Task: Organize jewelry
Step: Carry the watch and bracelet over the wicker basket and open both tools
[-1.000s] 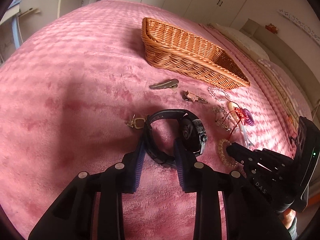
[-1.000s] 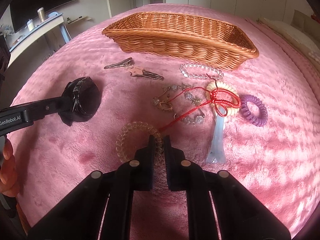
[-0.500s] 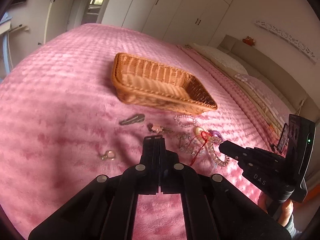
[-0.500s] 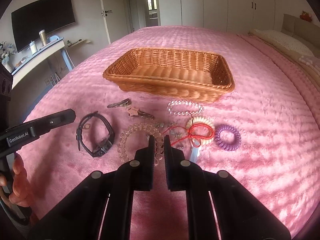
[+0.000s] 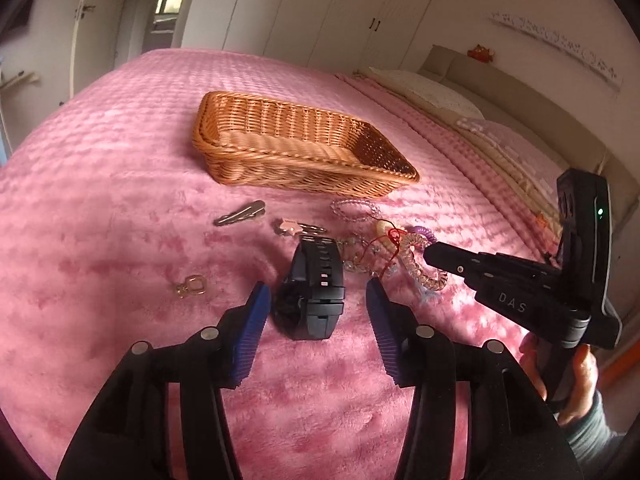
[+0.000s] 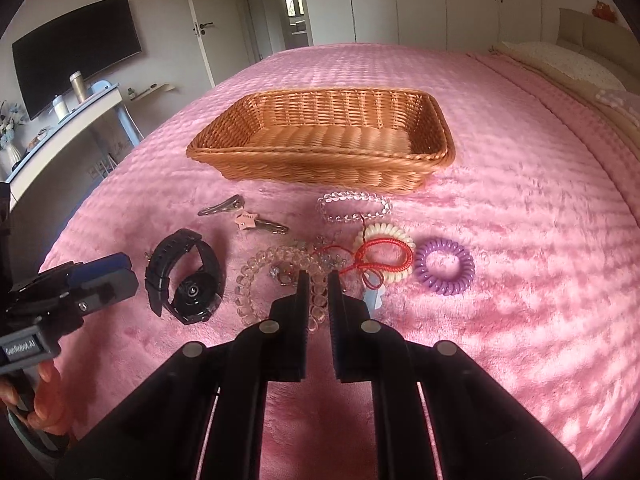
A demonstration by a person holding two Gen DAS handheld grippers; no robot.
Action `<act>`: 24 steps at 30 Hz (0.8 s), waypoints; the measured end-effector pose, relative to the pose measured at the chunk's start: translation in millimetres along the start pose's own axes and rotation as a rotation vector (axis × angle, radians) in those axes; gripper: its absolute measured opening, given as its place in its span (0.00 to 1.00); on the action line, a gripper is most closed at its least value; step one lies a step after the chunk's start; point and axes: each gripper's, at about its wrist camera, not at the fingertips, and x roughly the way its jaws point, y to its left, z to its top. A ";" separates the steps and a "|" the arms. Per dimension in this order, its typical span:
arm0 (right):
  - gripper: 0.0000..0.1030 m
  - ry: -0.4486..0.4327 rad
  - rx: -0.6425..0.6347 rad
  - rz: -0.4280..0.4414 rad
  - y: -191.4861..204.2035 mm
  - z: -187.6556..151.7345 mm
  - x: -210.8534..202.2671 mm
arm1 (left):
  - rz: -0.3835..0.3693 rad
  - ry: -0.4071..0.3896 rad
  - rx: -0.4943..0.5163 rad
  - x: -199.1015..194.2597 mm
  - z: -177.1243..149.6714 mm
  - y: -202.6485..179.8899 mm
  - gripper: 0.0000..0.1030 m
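A black wristwatch (image 5: 314,294) lies on the pink bedspread between my left gripper's (image 5: 318,292) wide-open blue-padded fingers; it also shows in the right wrist view (image 6: 186,276). My right gripper (image 6: 318,280) has a narrow gap between its fingers and hovers over a clear coil hair tie (image 6: 276,280), holding nothing. A wicker basket (image 6: 320,160) stands behind, empty. In front of it lie a bead bracelet (image 6: 354,208), a cream coil tie with red cord (image 6: 384,252), a purple coil tie (image 6: 444,266), two hair clips (image 6: 222,205) and a gold clasp (image 5: 190,286).
The bed's pillows and headboard (image 5: 500,120) are to the right. A white desk (image 6: 60,120) with bottles and a wall TV (image 6: 76,54) stand beyond the bed's left edge. Open bedspread (image 6: 520,220) lies right of the jewelry.
My left gripper lifted and shut, then came back down and opened wide around the watch. The right gripper drew back and up; its fingers have parted slightly.
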 end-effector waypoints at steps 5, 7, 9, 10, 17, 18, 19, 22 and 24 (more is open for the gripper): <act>0.07 -0.001 0.008 -0.003 -4.3 -4.5 -0.9 | 0.187 0.052 0.059 32.7 -2.6 -19.0 0.24; 0.07 -0.003 0.004 -0.005 -4.3 -5.1 -2.3 | 0.217 0.029 0.060 33.9 -3.1 -14.8 0.23; 0.07 -0.004 0.004 0.000 -4.4 -5.4 -3.0 | 0.196 0.019 0.040 27.6 -1.9 -4.6 0.22; 0.07 -0.005 0.004 0.004 -4.7 -5.0 -3.0 | 0.170 0.009 0.026 22.6 -1.3 -0.1 0.22; 0.07 -0.049 0.006 0.037 0.3 10.8 -13.4 | 0.012 -0.064 -0.003 -1.0 17.9 5.6 0.22; 0.07 -0.065 0.001 0.034 0.8 17.0 -17.5 | -0.003 -0.076 0.000 -4.7 23.4 3.1 0.22; 0.07 -0.078 -0.003 0.033 0.9 23.6 -20.4 | -0.018 -0.091 0.009 -7.9 32.9 0.1 0.22; 0.07 -0.113 -0.022 0.014 -0.1 51.7 -24.5 | -0.045 -0.131 0.042 -10.5 64.5 -10.4 0.22; 0.07 -0.132 -0.038 -0.011 -0.5 73.6 -20.4 | -0.057 -0.155 0.057 -8.2 86.3 -15.3 0.22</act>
